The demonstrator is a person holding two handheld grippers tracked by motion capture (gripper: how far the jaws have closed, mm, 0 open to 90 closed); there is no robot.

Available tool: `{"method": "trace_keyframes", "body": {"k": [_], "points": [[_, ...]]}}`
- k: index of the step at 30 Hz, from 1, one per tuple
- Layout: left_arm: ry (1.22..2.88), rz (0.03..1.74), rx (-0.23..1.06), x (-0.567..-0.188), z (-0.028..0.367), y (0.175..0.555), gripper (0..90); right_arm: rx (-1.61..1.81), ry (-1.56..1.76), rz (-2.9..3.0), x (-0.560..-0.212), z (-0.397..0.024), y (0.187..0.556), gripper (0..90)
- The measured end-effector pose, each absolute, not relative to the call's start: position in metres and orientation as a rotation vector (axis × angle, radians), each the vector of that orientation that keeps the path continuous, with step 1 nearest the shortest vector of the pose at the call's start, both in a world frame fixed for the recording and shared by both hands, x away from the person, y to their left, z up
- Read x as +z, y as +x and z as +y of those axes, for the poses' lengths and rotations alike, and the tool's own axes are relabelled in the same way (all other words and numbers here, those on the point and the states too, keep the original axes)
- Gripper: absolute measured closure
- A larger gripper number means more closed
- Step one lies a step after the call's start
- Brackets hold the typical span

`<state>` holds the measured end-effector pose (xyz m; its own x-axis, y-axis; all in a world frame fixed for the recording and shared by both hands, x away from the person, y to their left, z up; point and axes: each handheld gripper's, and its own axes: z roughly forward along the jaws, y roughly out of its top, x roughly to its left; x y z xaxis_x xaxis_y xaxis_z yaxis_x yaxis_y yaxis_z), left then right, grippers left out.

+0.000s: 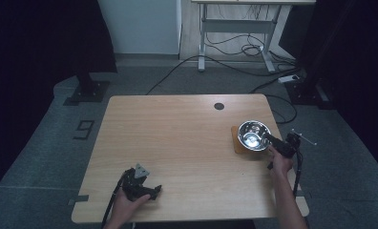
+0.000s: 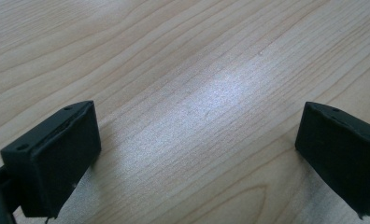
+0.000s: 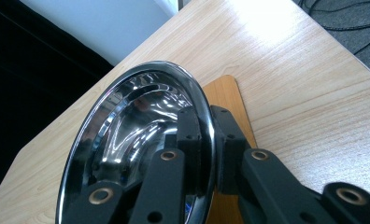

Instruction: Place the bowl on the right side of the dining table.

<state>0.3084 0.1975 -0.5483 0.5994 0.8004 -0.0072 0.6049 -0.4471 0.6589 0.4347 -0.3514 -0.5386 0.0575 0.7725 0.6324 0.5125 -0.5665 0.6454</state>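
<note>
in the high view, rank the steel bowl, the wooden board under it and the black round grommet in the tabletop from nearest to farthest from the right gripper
1. Steel bowl: its rim is clamped in the right gripper, at the table's right edge.
2. Wooden board: lies under the bowl, showing on the bowl's left.
3. Black round grommet: farther back, near the table's far edge.

One steel bowl (image 1: 254, 135), one wooden board (image 1: 236, 143), two grippers, on seemingly one table (image 1: 177, 143).
</note>
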Motion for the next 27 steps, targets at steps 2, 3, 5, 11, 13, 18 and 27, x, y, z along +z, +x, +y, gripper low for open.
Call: {"method": "trace_keyframes", "body": {"k": [2,3,5,11,13,18,27], "points": [[2.202,1.106,0.407,-0.548,0.197,0.308,0.0,1.512,2.09,1.302,-0.54,-0.352,0.435,82.9],[2.203,1.106,0.407,-0.548,0.198,0.308,0.0,1.51,2.094,1.299,-0.541,-0.353,0.435,82.9],[2.202,1.106,0.407,-0.548,0.197,0.308,0.0,1.503,2.1,1.293,-0.542,-0.354,0.435,82.9],[2.203,1.106,0.407,-0.548,0.198,0.308,0.0,1.484,2.11,1.288,-0.547,-0.358,0.436,82.9],[2.202,1.106,0.407,-0.548,0.197,0.308,0.0,1.49,2.115,1.287,-0.548,-0.358,0.437,82.8],[2.202,1.106,0.407,-0.548,0.198,0.308,0.0,1.493,2.106,1.286,-0.549,-0.358,0.437,82.5],[2.202,1.106,0.407,-0.548,0.198,0.308,0.0,1.501,2.092,1.27,-0.55,-0.357,0.439,81.9]]}}
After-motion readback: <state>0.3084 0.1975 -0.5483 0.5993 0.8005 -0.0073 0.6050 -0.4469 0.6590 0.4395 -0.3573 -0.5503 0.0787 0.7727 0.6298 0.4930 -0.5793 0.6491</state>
